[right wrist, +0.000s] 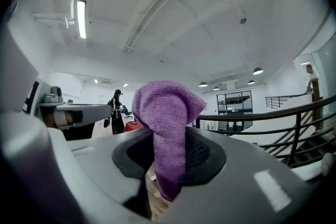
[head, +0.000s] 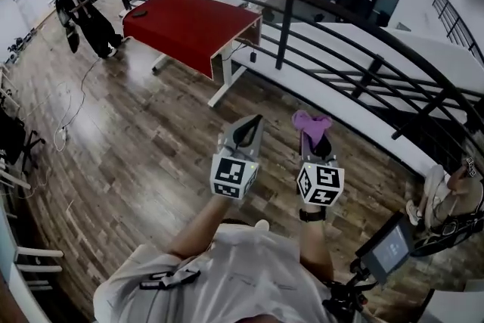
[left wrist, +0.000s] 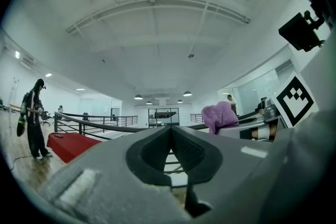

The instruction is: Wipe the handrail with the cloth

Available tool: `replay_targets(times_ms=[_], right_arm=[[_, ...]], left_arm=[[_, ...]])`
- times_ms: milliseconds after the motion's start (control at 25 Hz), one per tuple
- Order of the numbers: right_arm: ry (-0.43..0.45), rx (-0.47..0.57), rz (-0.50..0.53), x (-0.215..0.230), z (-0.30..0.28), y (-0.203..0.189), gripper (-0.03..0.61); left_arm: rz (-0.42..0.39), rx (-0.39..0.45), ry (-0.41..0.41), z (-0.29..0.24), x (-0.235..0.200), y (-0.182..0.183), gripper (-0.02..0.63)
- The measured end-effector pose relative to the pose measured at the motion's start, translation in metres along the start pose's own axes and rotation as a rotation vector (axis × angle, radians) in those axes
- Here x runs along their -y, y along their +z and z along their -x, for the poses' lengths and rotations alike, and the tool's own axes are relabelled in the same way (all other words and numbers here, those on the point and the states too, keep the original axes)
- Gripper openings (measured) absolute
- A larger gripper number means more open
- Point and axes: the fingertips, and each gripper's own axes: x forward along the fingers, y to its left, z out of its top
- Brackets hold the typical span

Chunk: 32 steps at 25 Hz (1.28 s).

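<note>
Plainly, the right gripper (head: pixel 315 147) is clamped narrow on a purple terry cloth (right wrist: pixel 167 113), which bunches above the jaws and hangs down between them. The left gripper (left wrist: pixel 170 137) has its jaws pressed together on nothing. Both are over the brown wood-plank floor (head: pixel 144 147), the cloth well apart from the dark curved metal handrail (right wrist: pixel 237 116) ahead, and each gripper's white cube (head: pixel 233 178) bears black square markers.

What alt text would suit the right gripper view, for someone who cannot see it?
A purple cloth stands pinched upright between the jaws of the right gripper, filling the middle of the picture. Behind it, on the right, a dark curved handrail crosses a bright white hall.
</note>
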Motion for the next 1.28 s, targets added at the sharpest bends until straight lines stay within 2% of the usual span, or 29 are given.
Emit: replay_targets(times_ms=[280,480,640,840,1000,1160,1280], right_arm=[[0.044,-0.021,-0.019,0.042,-0.032,-0.019,0.097],[-0.081,-0.068,-0.048,0.104,-0.066,-0.034,0.095],[-0.137,-0.080,-0.049,0.150,-0.103,-0.041,0.097],[-0.192,-0.064,-0.012,0.196,-0.188,-0.008,0.097],[-0.183,-0.053,-0.001,0.219,-0.281,0.005,0.097],[-0.133,-0.043,0.004,0.236,-0.343,-0.004,0.097],[-0.130,-0.066,-0.017,0.267,-0.352,-0.012,0.097]], left_arm=[[-0.003,-0.068,-0.002,-0.058,0.013,-0.024,0.002],[0.007,-0.088,-0.074,-0.129,0.025,-0.047,0.002],[0.020,-0.074,-0.124,-0.201,0.022,-0.059,0.002],[0.022,-0.032,-0.193,-0.302,-0.007,-0.044,0.002],[0.009,0.003,-0.233,-0.376,-0.045,-0.047,0.002],[0.053,-0.031,-0.272,-0.444,-0.061,-0.077,0.002],[0.077,-0.066,-0.284,-0.481,-0.041,-0.086,0.002]])
